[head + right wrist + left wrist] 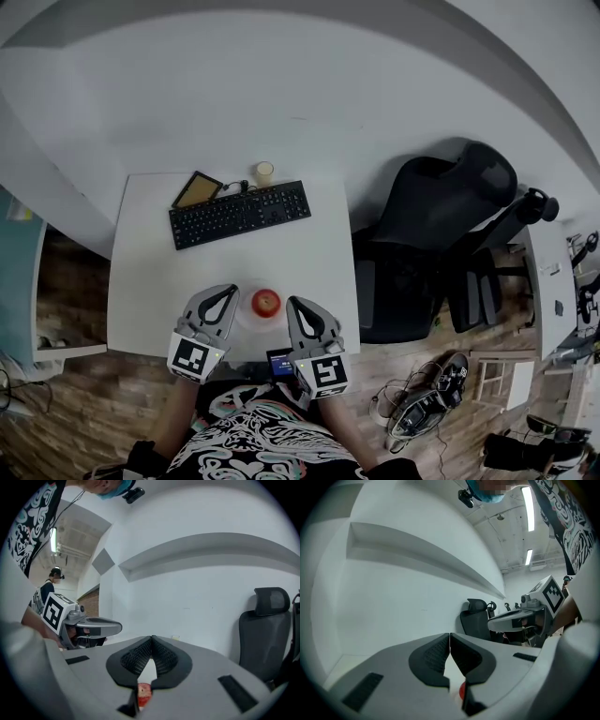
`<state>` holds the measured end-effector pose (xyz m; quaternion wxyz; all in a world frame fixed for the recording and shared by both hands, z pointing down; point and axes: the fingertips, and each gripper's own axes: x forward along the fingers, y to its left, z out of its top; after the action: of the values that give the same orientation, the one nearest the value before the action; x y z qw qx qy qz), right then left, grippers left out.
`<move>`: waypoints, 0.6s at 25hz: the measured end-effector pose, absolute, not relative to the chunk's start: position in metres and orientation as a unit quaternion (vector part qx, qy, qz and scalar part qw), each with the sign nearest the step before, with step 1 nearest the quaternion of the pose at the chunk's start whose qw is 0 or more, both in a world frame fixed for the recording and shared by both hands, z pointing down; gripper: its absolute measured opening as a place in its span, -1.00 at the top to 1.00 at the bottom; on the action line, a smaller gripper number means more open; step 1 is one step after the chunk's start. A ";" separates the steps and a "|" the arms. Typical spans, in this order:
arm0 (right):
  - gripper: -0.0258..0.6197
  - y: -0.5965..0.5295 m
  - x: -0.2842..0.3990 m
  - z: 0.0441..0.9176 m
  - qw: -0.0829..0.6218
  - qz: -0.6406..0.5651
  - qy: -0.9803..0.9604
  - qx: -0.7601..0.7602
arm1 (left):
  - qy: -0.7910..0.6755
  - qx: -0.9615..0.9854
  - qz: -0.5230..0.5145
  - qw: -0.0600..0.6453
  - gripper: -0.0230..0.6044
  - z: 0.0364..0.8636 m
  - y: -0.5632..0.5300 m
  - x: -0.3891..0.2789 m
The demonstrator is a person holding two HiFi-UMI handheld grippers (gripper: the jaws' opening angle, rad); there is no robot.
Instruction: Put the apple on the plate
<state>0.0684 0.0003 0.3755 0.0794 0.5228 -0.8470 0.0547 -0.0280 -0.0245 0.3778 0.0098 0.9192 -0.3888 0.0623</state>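
Note:
A red apple (266, 301) rests on a small white plate (246, 316) near the front edge of the white desk (150, 272). My left gripper (227, 290) sits just left of the plate and my right gripper (294, 302) just right of it. Both have their jaws shut with the tips touching and nothing between them. In the left gripper view the shut left gripper (449, 635) shows a sliver of the apple (462, 691) below its pads. The right gripper (152, 639) view shows the apple (144, 692) through the gap under its pads.
A black keyboard (240, 213) lies across the back of the desk, with a tan tablet (197, 189) and a paper cup (264, 172) behind it. A black office chair (422, 244) stands right of the desk. A small dark-blue device (279, 363) is at the desk's front edge.

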 end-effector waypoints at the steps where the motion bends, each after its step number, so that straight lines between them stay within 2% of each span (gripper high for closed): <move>1: 0.83 0.001 0.070 0.377 0.082 0.056 -0.846 0.524 | -0.387 0.919 0.072 0.012 0.87 0.379 -0.024 -0.028; 15: 0.83 0.000 0.080 0.383 0.094 0.068 -0.835 0.538 | -0.384 0.922 0.056 0.012 0.87 0.382 -0.030 -0.025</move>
<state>0.0804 -0.0005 0.3833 0.0944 0.5383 -0.8347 0.0677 -0.0249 -0.0297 0.3823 0.0120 0.9217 -0.3838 0.0559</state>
